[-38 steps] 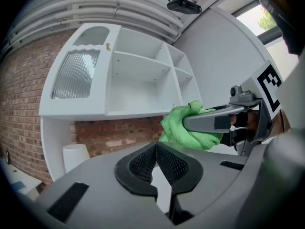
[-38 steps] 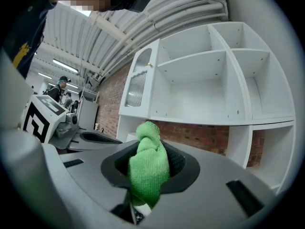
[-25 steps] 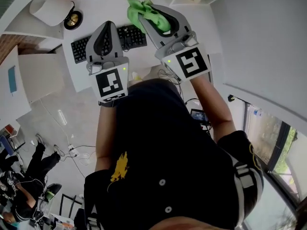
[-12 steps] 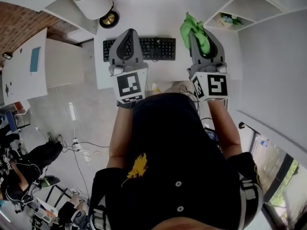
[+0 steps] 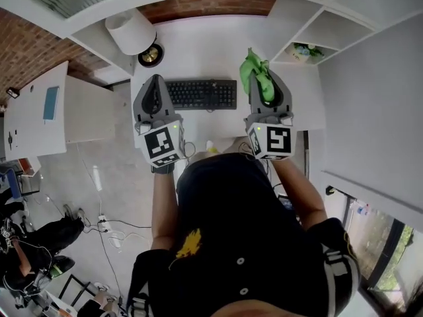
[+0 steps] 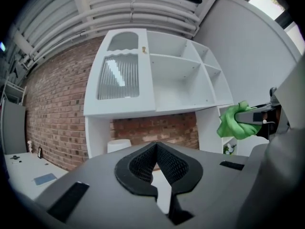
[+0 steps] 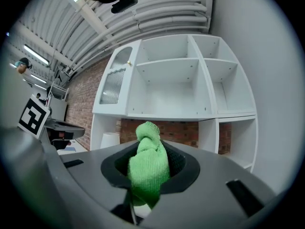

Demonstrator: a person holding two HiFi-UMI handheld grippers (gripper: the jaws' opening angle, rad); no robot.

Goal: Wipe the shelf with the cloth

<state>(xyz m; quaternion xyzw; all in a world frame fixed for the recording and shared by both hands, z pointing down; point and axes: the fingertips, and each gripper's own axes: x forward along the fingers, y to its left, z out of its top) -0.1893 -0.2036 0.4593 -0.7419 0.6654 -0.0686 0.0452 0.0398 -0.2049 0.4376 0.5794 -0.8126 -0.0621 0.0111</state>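
Observation:
A green cloth sticks out of my right gripper, which is shut on it. In the right gripper view the cloth fills the jaws, and the white open shelf unit stands ahead and above. My left gripper is level with the right one, above the white desk, shut and holding nothing. Its own view shows the jaws closed, the shelf unit ahead and the cloth at the right. From the head view the shelf unit is at the upper right.
A black keyboard lies on the desk between the grippers. A white cylinder and a round brass object stand at the desk's back left. A small plant sits in a low shelf compartment. A brick wall is behind.
Both grippers have swung from a slant to side by side and come lower in the head view. The cloth has stayed in the right gripper. More of the shelf unit shows.

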